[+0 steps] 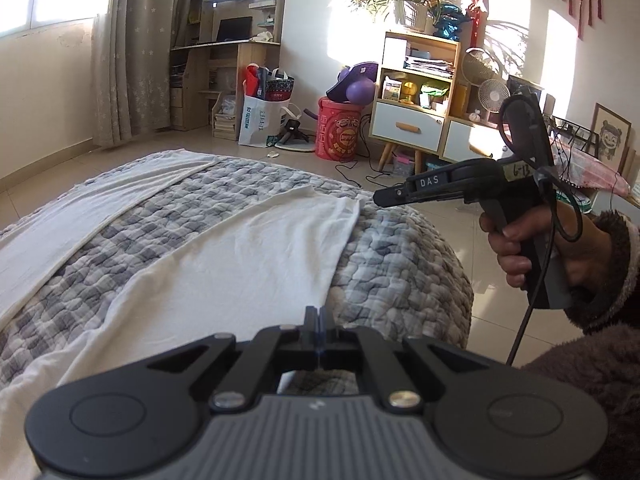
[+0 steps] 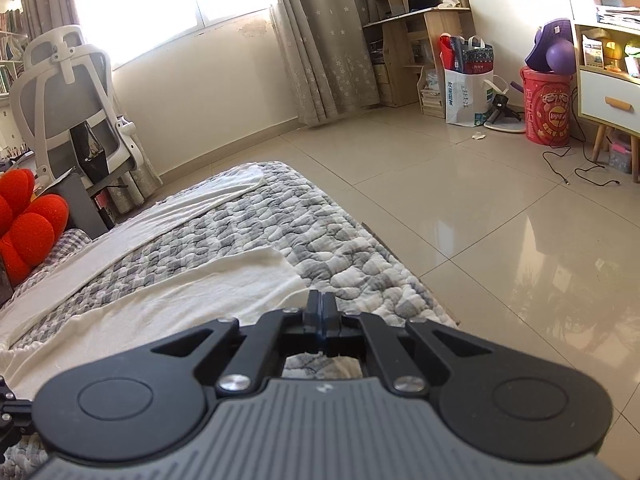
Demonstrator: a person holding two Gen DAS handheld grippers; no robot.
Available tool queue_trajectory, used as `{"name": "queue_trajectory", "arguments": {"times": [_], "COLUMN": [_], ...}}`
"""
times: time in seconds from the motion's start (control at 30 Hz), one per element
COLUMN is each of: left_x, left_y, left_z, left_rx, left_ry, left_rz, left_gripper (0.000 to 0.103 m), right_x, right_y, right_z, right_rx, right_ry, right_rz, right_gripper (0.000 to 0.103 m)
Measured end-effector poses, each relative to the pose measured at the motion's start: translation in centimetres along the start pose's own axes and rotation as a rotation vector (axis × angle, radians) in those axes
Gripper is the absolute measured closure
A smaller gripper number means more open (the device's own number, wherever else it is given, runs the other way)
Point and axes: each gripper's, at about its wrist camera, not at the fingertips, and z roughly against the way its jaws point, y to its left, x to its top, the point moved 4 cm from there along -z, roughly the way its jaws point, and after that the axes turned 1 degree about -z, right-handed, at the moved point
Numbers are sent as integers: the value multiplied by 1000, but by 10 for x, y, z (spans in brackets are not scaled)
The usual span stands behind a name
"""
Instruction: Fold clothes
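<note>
Just ahead of our left gripper [image 1: 319, 314], whose fingers are pressed together with no cloth between them, a white garment [image 1: 224, 264] lies spread flat on the grey checked quilt [image 1: 400, 264], its near edge right below the fingertips. A second white cloth [image 1: 80, 216] lies further out and to the left of that gripper, apart from the first, with a band of quilt between them. To the right, our right gripper [image 1: 378, 198] is held in a hand [image 1: 560, 248] above the quilt's edge; its own camera shows its fingers [image 2: 328, 308] closed tight on nothing, above the corner of the garment [image 2: 180, 300]. Beyond it the tiled floor [image 2: 460, 200] stretches to a red bucket [image 2: 546, 108].
</note>
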Motion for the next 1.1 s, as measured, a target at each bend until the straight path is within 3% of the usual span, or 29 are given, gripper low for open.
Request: {"name": "queue_trajectory", "arguments": {"times": [0.1, 0.13, 0.17, 0.4, 0.53, 0.6, 0.7, 0.77, 1.1], "left_x": [-2, -2, -3, -5, -5, -5, -5, -4, -2], "left_y": [-2, -3, -3, -1, 0, 1, 2, 1, -8], "left_z": [-2, -3, -3, -6, -6, -7, -8, -9, 2], "left_rx": [3, 3, 4, 20, 27, 28, 27, 26, -98], "left_ry": [14, 18, 23, 34, 33, 33, 30, 28, 11], "left_rz": [-5, -6, -8, 1, 8, 11, 19, 24, 32], "left_gripper": [103, 103, 103, 103, 103, 103, 103, 103, 103], "right_x": [-2, -1, 0, 3, 2, 2, 1, 0, -3], "right_y": [-2, -1, 0, 7, 12, 15, 18, 20, 1], "right_z": [2, 3, 2, -11, -18, -19, -23, -25, 14], "right_rx": [47, 70, 80, 148, 165, 169, 157, 117, 3], "right_ry": [28, 32, 34, 55, 53, 40, 12, -6, -82], "right_rz": [-29, -47, -54, -102, -117, -117, -108, -71, 15], "right_gripper": [101, 93, 92, 89, 68, 64, 67, 101, 102]}}
